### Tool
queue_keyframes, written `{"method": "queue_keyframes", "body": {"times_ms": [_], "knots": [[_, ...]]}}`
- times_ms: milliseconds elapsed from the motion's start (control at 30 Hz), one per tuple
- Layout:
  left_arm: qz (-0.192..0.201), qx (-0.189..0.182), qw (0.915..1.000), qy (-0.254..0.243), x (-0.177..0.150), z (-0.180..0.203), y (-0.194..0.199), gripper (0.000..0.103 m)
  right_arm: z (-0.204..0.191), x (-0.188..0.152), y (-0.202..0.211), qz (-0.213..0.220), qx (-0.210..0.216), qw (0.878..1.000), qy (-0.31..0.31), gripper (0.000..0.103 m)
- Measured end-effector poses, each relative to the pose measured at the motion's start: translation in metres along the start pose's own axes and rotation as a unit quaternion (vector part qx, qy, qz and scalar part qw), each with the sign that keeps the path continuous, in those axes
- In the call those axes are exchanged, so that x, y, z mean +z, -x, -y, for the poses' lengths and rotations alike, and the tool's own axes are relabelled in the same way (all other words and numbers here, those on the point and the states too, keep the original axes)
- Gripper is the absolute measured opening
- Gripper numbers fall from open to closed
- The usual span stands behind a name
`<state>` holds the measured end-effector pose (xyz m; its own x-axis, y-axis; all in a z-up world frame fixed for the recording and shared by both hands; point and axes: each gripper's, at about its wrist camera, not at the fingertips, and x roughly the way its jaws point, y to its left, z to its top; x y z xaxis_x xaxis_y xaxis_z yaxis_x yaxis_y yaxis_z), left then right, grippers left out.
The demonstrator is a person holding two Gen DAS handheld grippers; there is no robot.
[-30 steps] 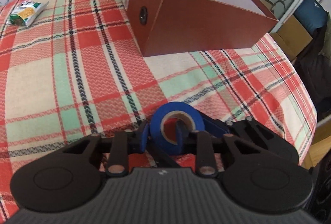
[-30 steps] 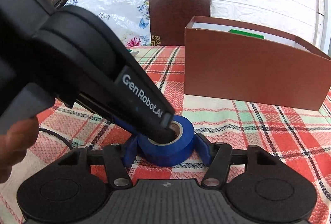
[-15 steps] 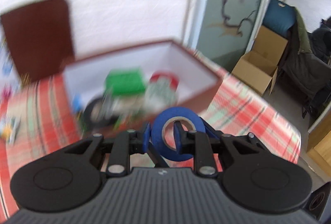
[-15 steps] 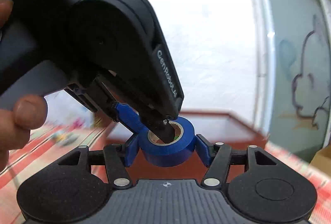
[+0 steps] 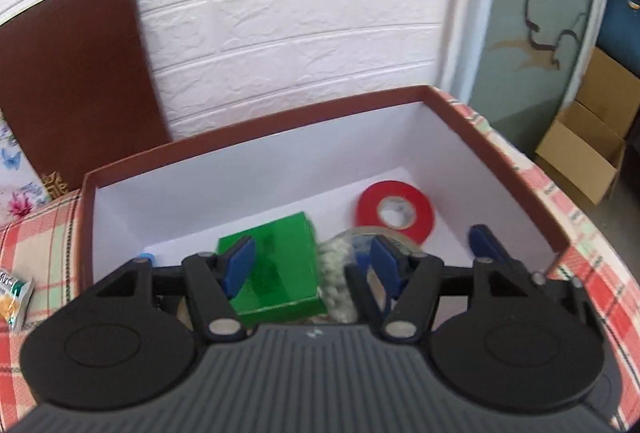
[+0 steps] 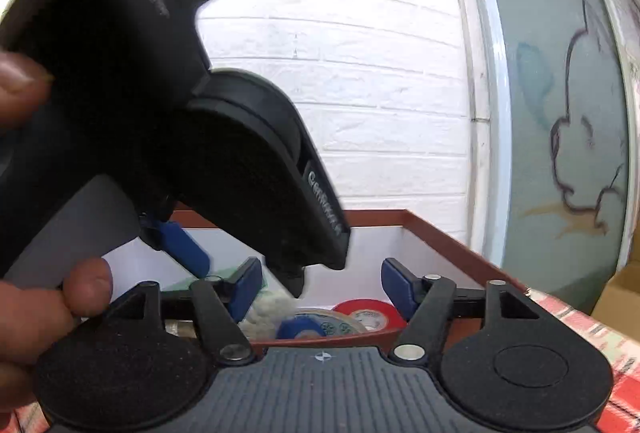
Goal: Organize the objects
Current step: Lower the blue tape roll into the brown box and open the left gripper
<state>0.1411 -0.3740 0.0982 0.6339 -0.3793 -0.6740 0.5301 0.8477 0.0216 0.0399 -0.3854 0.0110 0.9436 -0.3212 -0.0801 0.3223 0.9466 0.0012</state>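
Note:
Both grippers hover over the brown box (image 5: 256, 141) with its white inside. My left gripper (image 5: 314, 265) is open and empty above the box's near side. My right gripper (image 6: 320, 283) is open and empty too, beside the left one, whose black body (image 6: 240, 173) fills its view. The blue tape roll (image 6: 300, 327) lies in the box beside a red tape roll (image 5: 396, 211) (image 6: 370, 313). A green box (image 5: 272, 265), a clear tape roll (image 6: 340, 321) and a white beaded thing (image 5: 336, 281) also lie inside.
The box stands on a red and green plaid tablecloth (image 5: 576, 245). A small snack packet (image 5: 12, 295) lies on the cloth at left. A brown chair back (image 5: 72, 81) stands behind, by a white brick wall. A cardboard box (image 5: 580, 161) sits on the floor at right.
Both grippers lifted the blue tape roll from the table to above the box and opened. The roll dropped out of them and now lies inside the box.

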Motion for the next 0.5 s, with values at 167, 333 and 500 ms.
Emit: {"method": "queue_keyframes", "body": {"times_ms": [167,333,500], "knots": [[-0.007,0.016,0.9998,0.005,-0.005,0.0,0.011,0.066,0.007,-0.002,0.001,0.008,0.007,1.0,-0.007,0.066],[0.005,0.024,0.9997,-0.002,-0.022,-0.001,0.044,0.066,0.01,-0.002,0.007,0.023,0.013,1.0,-0.006,0.072],[0.021,0.025,0.9995,-0.004,-0.04,-0.015,0.082,0.07,0.002,0.001,0.04,0.047,0.027,0.998,0.011,0.077]]}}
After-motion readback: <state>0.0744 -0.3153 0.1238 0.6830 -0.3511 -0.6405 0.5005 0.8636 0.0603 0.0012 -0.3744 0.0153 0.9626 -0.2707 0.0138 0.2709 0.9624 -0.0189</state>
